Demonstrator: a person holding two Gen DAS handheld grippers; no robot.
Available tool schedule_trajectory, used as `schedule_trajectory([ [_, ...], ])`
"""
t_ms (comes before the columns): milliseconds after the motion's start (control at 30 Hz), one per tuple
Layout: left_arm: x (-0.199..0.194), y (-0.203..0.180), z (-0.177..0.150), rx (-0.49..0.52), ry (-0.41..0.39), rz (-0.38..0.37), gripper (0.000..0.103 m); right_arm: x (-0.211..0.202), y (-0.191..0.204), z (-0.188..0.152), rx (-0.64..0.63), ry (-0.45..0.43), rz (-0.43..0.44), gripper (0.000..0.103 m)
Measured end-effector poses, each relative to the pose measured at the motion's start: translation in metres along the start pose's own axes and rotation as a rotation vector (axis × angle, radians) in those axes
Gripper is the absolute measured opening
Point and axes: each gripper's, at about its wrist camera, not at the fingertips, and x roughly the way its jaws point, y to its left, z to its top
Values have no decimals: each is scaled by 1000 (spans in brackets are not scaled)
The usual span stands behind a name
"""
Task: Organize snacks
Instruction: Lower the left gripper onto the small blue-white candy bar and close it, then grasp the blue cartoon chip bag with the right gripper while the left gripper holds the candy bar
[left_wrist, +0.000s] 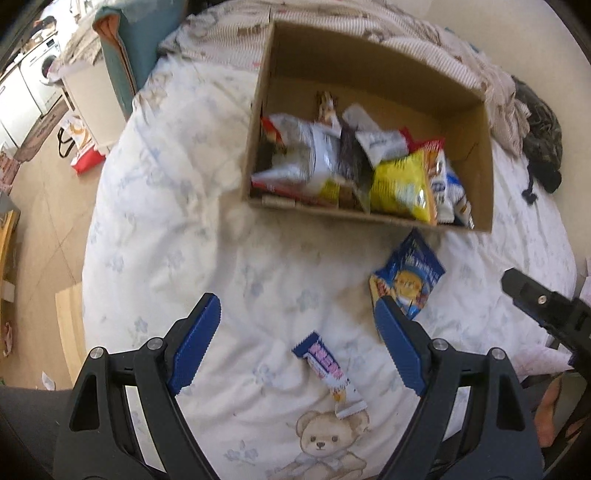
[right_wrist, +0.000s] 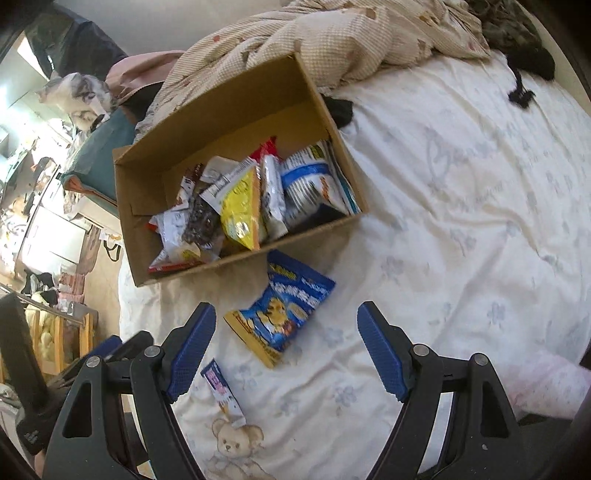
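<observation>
A cardboard box (left_wrist: 255, 110) lies on the white bed and holds several snack packets, among them a yellow bag (left_wrist: 400, 182). The box (right_wrist: 236, 99) and yellow bag (right_wrist: 243, 206) also show in the right wrist view. A blue snack bag (left_wrist: 410, 273) lies on the sheet just in front of the box, also in the right wrist view (right_wrist: 284, 310). A small blue-and-white bar (left_wrist: 330, 369) lies nearer, also in the right wrist view (right_wrist: 221, 387). My left gripper (left_wrist: 299, 328) is open and empty above the bar. My right gripper (right_wrist: 286, 332) is open and empty above the blue bag.
A crumpled beige blanket (right_wrist: 351, 40) lies behind the box. A dark garment (left_wrist: 539, 140) lies at the bed's far right. A teddy bear print (left_wrist: 325, 439) marks the sheet. The floor, a washing machine (left_wrist: 40, 70) and a red bag (left_wrist: 83, 147) are to the left of the bed.
</observation>
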Motion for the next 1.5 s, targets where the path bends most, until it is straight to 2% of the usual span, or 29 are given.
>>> schedule_trajectory([
  [200,26,5,-20,-76,112,-15,83,7,-21,-13,34,40,-39,82],
  [400,49,16,-27,-163,174,10,83,9,-42,-12,118,60,-32,82],
  [533,65,12,-35,-171,246,-7,83,15,-47,-10,161,75,-22,82],
  [633,67,-5,-45,-126,259,-7,82,19,-43,-9,153,81,-25,82],
  [700,71,-18,-53,-81,276,-15,68,22,-40,-9,142,86,-28,82],
  [733,76,-24,-57,-59,304,-34,48,24,-39,-10,138,91,-29,82],
  [767,80,-26,-60,-43,327,-38,34,27,-37,-9,135,98,-31,82],
  [800,82,-28,-63,-27,335,-20,30,29,-37,-9,134,104,-32,82],
  [867,81,-25,-63,-30,331,-17,14,36,-34,-9,130,118,-36,82],
  [967,79,-18,-60,-40,352,-36,14,45,-29,-7,127,136,-33,82],
  [1067,72,-6,-54,-72,361,-55,14,58,-22,-4,153,166,5,82],
  [1267,44,4,-34,-83,241,-5,14,88,-13,-1,232,235,65,82],
  [1500,40,24,-29,-145,227,6,14,125,-14,3,286,249,25,82],
])
